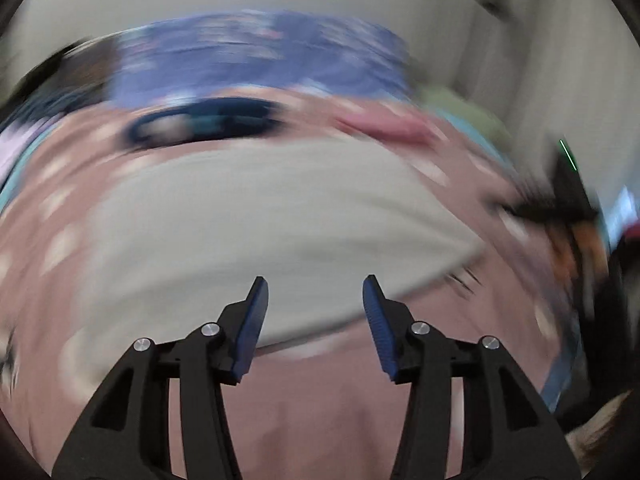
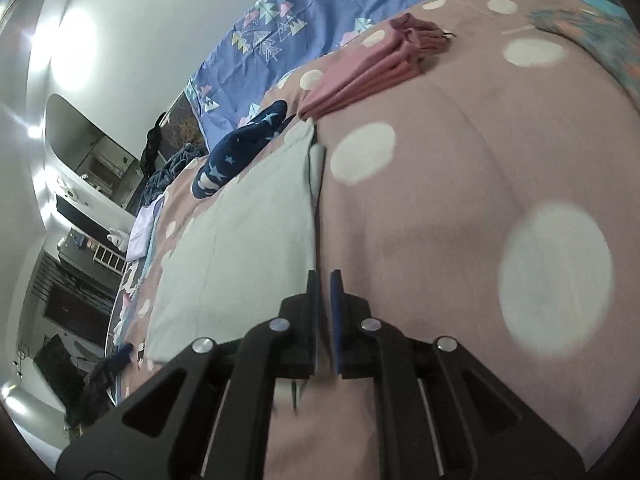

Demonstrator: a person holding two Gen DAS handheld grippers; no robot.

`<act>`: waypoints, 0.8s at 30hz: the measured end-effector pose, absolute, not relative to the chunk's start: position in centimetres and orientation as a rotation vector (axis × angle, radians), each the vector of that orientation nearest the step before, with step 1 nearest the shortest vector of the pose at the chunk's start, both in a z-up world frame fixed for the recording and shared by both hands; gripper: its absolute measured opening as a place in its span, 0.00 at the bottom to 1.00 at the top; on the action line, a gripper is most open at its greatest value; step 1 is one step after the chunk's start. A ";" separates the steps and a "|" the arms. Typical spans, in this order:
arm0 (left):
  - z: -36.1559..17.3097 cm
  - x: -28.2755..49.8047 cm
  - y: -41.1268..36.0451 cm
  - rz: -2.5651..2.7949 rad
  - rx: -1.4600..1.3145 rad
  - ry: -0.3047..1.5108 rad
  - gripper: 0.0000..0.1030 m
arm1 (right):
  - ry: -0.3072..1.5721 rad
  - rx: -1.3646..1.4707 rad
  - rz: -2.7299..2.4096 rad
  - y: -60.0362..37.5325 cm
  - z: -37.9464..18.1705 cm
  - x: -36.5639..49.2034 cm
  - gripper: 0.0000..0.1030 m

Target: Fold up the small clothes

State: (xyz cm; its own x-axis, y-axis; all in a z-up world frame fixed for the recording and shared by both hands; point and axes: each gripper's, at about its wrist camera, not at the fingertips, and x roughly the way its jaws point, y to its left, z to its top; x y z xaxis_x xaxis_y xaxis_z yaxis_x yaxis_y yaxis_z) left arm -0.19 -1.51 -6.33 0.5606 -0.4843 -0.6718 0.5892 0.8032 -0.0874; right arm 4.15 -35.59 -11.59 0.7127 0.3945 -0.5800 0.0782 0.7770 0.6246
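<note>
My left tool [image 1: 316,300] hangs with its fingers spread wide, nothing between them — under it lies the pale grey garment [image 1: 256,216], flat on the bed's pink spotted cover [image 1: 304,408]; that view is badly smeared. My right tool [image 2: 325,280] has its fingers nearly pressed together along the garment's right edge [image 2: 240,232], a thin gap showing between the pads; I cannot tell whether cloth is pinched there. The garment lies smooth, one corner turned up at its far end. Beyond it, toward the far side of the bed, sit a navy star-printed piece [image 2: 240,148] and a folded pink stack [image 2: 376,68] — both against a blue patterned sheet [image 2: 304,12].
</note>
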 end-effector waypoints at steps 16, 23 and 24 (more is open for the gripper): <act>-13.4 -1.5 -22.7 -0.593 0.841 0.543 0.67 | 0.990 0.598 0.404 -35.7 -14.1 19.3 0.34; -13.9 -1.0 -25.1 -0.581 0.873 0.494 0.51 | 0.913 0.659 0.434 -36.8 -15.3 18.6 0.19; -13.9 -0.8 -25.6 -0.583 0.871 0.495 0.46 | 0.911 0.686 0.442 -37.1 -15.5 18.5 0.19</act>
